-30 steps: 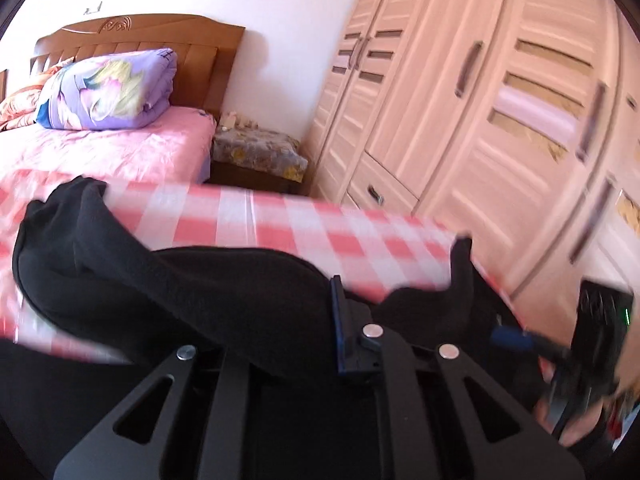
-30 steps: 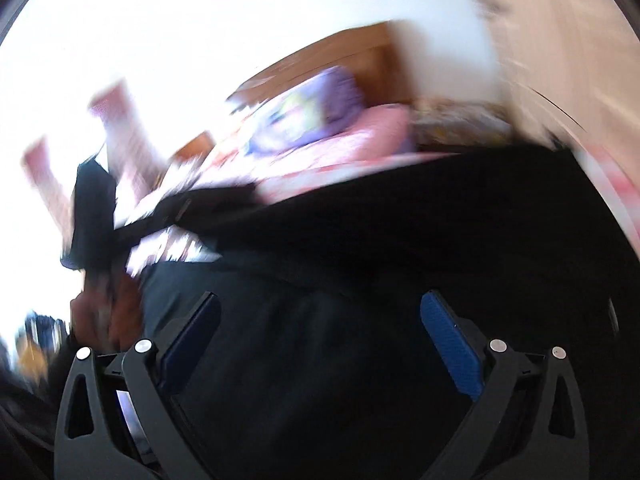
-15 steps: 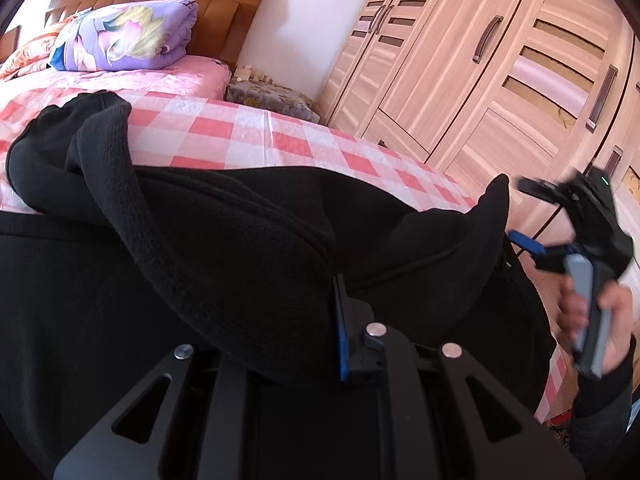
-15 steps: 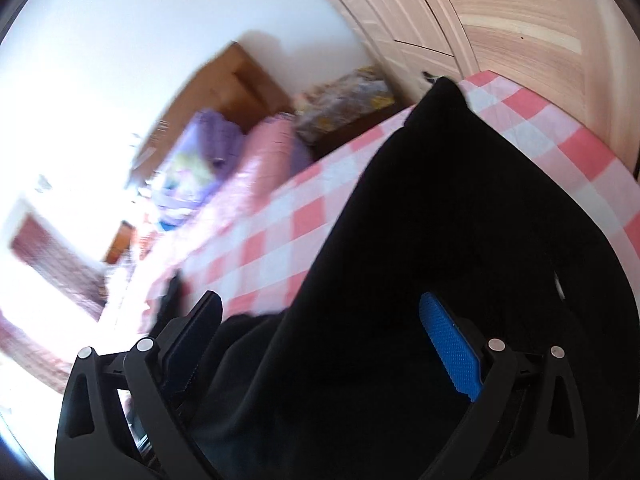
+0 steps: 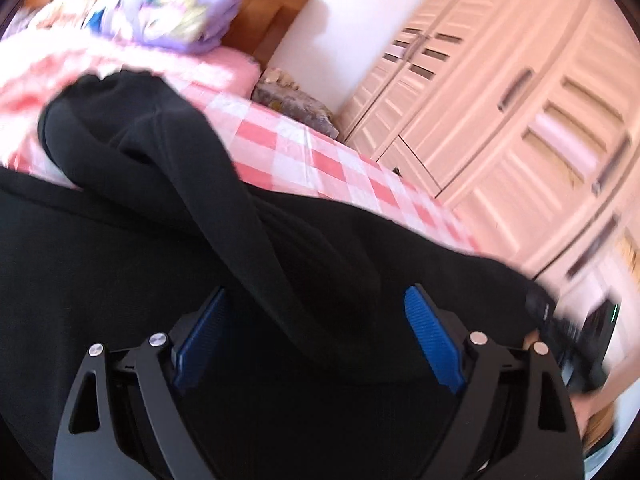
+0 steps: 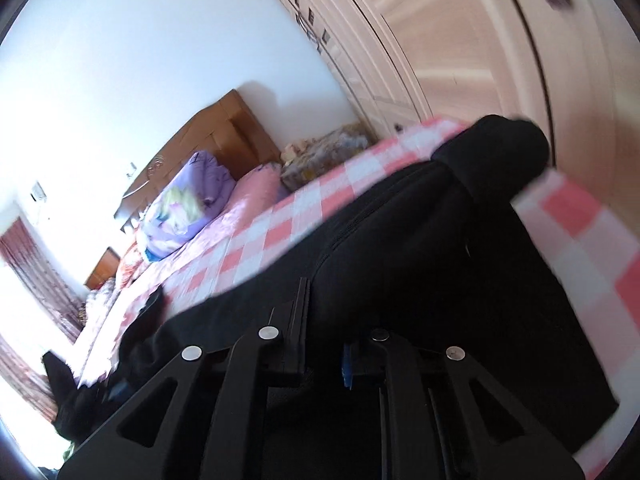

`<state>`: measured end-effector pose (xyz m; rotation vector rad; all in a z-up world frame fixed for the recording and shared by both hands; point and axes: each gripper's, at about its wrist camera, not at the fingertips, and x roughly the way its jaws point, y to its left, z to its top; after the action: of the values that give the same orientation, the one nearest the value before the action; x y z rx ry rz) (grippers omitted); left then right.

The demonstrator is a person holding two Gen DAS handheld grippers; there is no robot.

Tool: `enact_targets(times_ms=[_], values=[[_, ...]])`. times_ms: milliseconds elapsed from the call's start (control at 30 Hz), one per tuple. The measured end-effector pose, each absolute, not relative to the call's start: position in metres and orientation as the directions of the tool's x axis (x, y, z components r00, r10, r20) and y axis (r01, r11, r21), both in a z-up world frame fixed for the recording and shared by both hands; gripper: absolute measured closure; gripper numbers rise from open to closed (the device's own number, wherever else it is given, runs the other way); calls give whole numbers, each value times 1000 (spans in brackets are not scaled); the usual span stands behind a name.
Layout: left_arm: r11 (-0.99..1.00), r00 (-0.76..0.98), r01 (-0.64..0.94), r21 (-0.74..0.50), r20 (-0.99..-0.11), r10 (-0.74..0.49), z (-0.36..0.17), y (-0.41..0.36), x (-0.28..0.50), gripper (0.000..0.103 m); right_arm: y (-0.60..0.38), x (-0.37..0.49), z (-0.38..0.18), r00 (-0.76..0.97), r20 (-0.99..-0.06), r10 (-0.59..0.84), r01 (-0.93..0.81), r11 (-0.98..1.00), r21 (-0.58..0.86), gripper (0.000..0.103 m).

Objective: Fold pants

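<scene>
Black pants (image 5: 280,248) lie bunched on a pink-and-white checked cloth (image 5: 320,160) on the bed. My left gripper (image 5: 316,336) is open, its blue pads (image 5: 432,344) on either side of a fold of the pants, just above the fabric. In the right wrist view the pants (image 6: 440,248) stretch from the lower left to a raised end at upper right. My right gripper (image 6: 324,344) is shut on the pants' edge. The right gripper and the hand holding it show blurred at the right edge of the left wrist view (image 5: 580,344).
A purple folded quilt (image 5: 168,12) lies by the wooden headboard (image 5: 272,12). A nightstand (image 5: 296,108) stands beside the bed. A pale wooden wardrobe (image 5: 520,112) fills the right side. The checked cloth also shows in the right wrist view (image 6: 580,248).
My left gripper has opened and let go of the pants fold. My right gripper has shut on the pants' edge. Both views have shifted and are blurred with motion.
</scene>
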<state>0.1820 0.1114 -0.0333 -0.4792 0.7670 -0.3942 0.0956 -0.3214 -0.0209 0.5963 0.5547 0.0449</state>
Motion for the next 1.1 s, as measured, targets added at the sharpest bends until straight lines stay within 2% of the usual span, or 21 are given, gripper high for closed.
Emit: enact_targets(times_ms=[67, 100, 133, 167, 200, 233, 333, 400, 467, 500, 567, 667, 733, 800, 833, 900, 933, 1033, 1100], values=[[809, 640, 148, -568, -569, -516, -32, 110, 195, 16, -323, 93, -27, 846, -488, 213, 117, 819, 561, 89], [820, 634, 131, -557, -589, -501, -32, 108, 202, 30, -325, 93, -30, 845, -488, 219, 118, 813, 569, 89], [828, 630, 116, -548, -604, -488, -32, 105, 207, 49, -327, 95, -31, 845, -484, 228, 118, 803, 585, 89], [837, 617, 100, -538, -627, -477, -30, 103, 216, 83, -330, 99, -28, 845, -471, 251, 110, 783, 613, 89], [834, 607, 101, -543, -630, -484, -25, 103, 223, 91, -333, 102, -23, 847, -460, 267, 97, 773, 627, 89], [826, 611, 113, -553, -616, -497, -12, 104, 231, 94, -334, 106, -15, 848, -450, 280, 84, 767, 636, 89], [829, 664, 138, -542, -571, -483, 33, 110, 245, 94, -352, 131, 9, 854, -393, 341, 45, 704, 709, 89], [799, 723, 177, -574, -475, -502, 75, 121, 239, 94, -357, 139, 25, 866, -325, 380, 3, 646, 763, 89], [769, 749, 267, -581, -377, -545, 105, 126, 219, 94, -361, 131, 38, 882, -275, 383, -49, 655, 754, 89], [776, 751, 287, -562, -371, -547, 109, 125, 209, 93, -361, 125, 39, 884, -269, 383, -59, 661, 748, 89], [809, 746, 300, -506, -403, -529, 101, 119, 184, 93, -363, 104, 27, 873, -281, 399, -67, 669, 740, 89], [868, 711, 289, -403, -517, -477, 54, 112, 142, 93, -359, 75, -7, 828, -355, 433, -45, 683, 729, 89], [879, 664, 291, -378, -582, -470, 15, 109, 120, 92, -354, 55, -42, 774, -462, 432, 18, 716, 698, 89], [891, 605, 267, -366, -656, -451, -24, 104, 108, 92, -356, 46, -72, 736, -522, 431, 83, 709, 701, 89], [901, 587, 237, -363, -685, -430, -41, 102, 105, 92, -360, 39, -86, 736, -512, 443, 102, 675, 731, 89], [894, 593, 221, -389, -674, -440, -52, 105, 101, 91, -364, 32, -89, 753, -474, 455, 96, 638, 764, 89], [882, 586, 208, -424, -668, -459, -52, 109, 103, 90, -364, 32, -88, 748, -487, 451, 108, 642, 759, 88], [859, 580, 173, -482, -654, -485, -50, 119, 104, 78, -366, 31, -82, 745, -502, 439, 122, 650, 750, 76], [860, 581, 157, -485, -659, -477, -53, 121, 104, 70, -372, 20, -79, 776, -480, 409, 129, 642, 756, 62]])
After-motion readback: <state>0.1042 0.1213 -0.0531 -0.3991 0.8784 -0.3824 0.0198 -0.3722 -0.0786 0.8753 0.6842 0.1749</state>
